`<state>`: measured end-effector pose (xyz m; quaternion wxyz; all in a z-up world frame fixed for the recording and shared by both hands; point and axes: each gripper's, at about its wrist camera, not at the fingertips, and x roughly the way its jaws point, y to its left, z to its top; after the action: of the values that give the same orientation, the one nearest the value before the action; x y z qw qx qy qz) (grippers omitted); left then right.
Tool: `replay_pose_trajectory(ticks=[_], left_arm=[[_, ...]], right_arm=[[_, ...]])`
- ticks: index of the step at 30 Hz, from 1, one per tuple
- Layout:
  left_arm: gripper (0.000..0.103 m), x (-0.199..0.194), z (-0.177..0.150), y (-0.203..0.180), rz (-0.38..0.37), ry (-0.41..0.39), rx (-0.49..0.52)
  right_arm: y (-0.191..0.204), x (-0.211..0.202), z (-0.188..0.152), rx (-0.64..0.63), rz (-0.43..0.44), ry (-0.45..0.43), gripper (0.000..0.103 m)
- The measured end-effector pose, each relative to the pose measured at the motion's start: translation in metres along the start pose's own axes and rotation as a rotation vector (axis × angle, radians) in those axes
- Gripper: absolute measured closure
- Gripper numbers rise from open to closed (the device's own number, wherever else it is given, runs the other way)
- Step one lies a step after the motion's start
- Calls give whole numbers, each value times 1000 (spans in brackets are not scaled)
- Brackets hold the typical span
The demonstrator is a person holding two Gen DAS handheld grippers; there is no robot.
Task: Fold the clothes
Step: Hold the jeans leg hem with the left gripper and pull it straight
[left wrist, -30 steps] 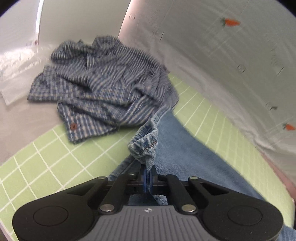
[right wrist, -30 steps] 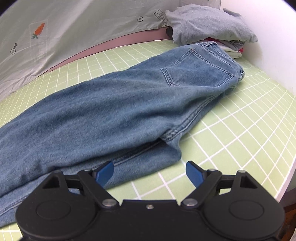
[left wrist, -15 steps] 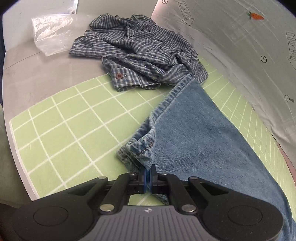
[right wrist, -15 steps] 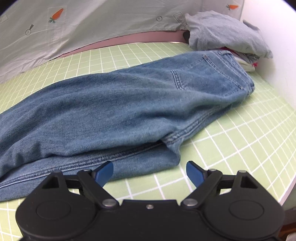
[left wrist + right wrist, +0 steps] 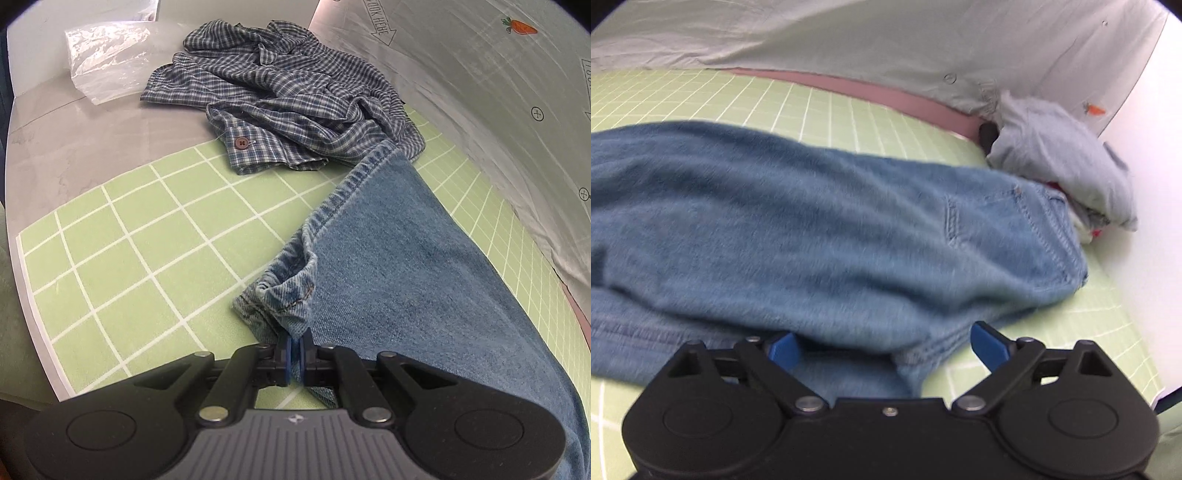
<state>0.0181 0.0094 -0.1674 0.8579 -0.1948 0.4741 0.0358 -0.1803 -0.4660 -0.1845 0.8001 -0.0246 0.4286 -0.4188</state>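
Jeans point(image 5: 406, 266) lie stretched along the green grid mat point(image 5: 140, 236) on the desk, hem end at the left, waist end at the right beside a pile of folded clothes point(image 5: 1067, 166). The left gripper point(image 5: 295, 349) is clenched on the bunched corner of the leg hem, low over the mat. The right gripper point(image 5: 886, 347) is released, its jaws opening wide over the near seam edge at the seat, denim lying between the pads but not pinched. To do this step well, I would slide the right pads fully around both layers at the seam before closing, and keep the hem taut so the leg stays flat when lifted into the fold. Compared with a second ago, the left gripper has come down and drawn the hem clear of the crumpled plaid shirt point(image 5: 288, 99), whose cuff button now sits farther off; the right gripper has rolled and pushed in closer over the denim, the view blurred by that motion.
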Motion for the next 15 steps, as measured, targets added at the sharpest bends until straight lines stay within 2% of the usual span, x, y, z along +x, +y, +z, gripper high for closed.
replay_pose_trajectory(ticks=[2, 7, 9, 11, 12, 15], left_arm=[[98, -1, 0, 1, 4, -11, -23], [99, -14, 8, -4, 1, -61, -18], [99, -25, 14, -7, -14, -94, -6], [99, -36, 21, -9, -41, -113, -9], [99, -39, 22, -11, -45, -117, -1], [99, -34, 20, -17, -21, -106, 19]], right_arm=[[-13, -4, 4, 84, -27, -38, 12], [-64, -23, 9, 286, -165, -109, 15], [-86, -30, 7, 320, -291, -127, 27], [-116, -35, 3, 378, -375, -123, 27], [-132, -37, 0, 418, -390, -111, 26], [-162, -28, -14, 476, -322, -34, 23]])
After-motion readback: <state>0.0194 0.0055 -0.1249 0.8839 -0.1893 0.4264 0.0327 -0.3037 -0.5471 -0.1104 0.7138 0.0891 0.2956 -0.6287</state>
